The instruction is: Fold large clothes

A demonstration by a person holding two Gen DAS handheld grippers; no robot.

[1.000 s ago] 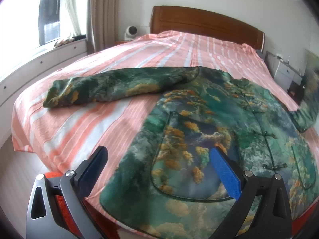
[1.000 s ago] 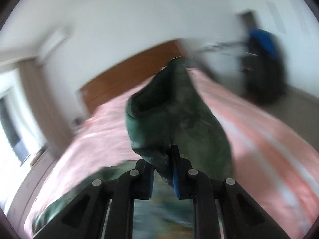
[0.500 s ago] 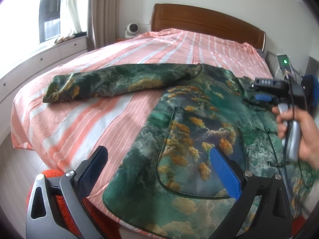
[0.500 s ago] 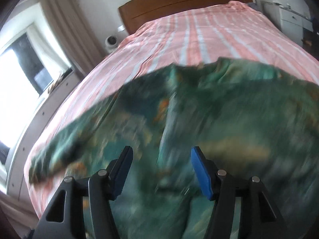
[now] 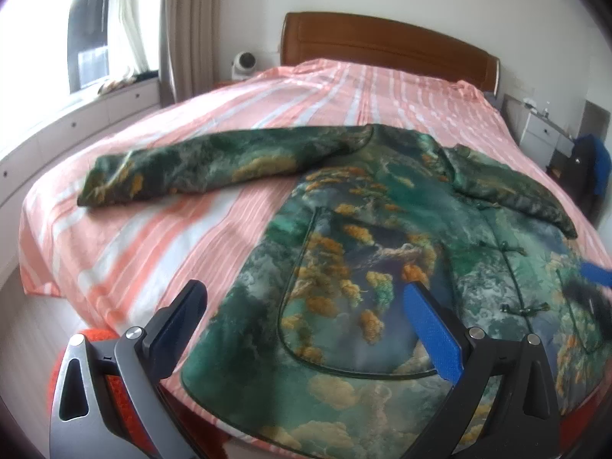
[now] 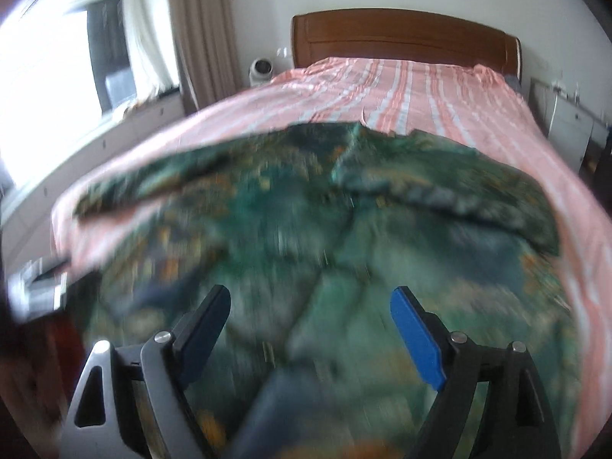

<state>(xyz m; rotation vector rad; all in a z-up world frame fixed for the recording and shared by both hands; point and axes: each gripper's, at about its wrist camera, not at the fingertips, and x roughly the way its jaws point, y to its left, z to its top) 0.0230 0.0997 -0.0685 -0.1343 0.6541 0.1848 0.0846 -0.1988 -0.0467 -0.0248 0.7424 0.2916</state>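
Observation:
A green padded jacket [image 5: 382,267] with orange cloud print lies front up on the pink striped bed [image 5: 160,252]. Its left sleeve [image 5: 191,168] stretches out flat to the left. Its right sleeve [image 5: 512,199] lies folded in across the chest. My left gripper [image 5: 302,294] hovers open over the near left hem, nothing between its fingers. My right gripper [image 6: 310,294] hangs low over the jacket's [image 6: 344,229] near part, its jaws opening and empty; this view is blurred. One blue pad of the right gripper [image 5: 593,273] shows at the right edge of the left wrist view.
A wooden headboard [image 5: 382,46] closes the far end. A white round device [image 5: 244,63] stands at the bed's far left, by a window and low white drawers [image 5: 76,122]. A white nightstand [image 5: 543,134] and a dark bag [image 5: 589,168] stand on the right. Something orange-red [image 5: 114,382] lies below my left gripper.
My right gripper let go of the right sleeve, which now lies across the jacket's chest. It opened and swung down towards the near hem. The left gripper stayed put.

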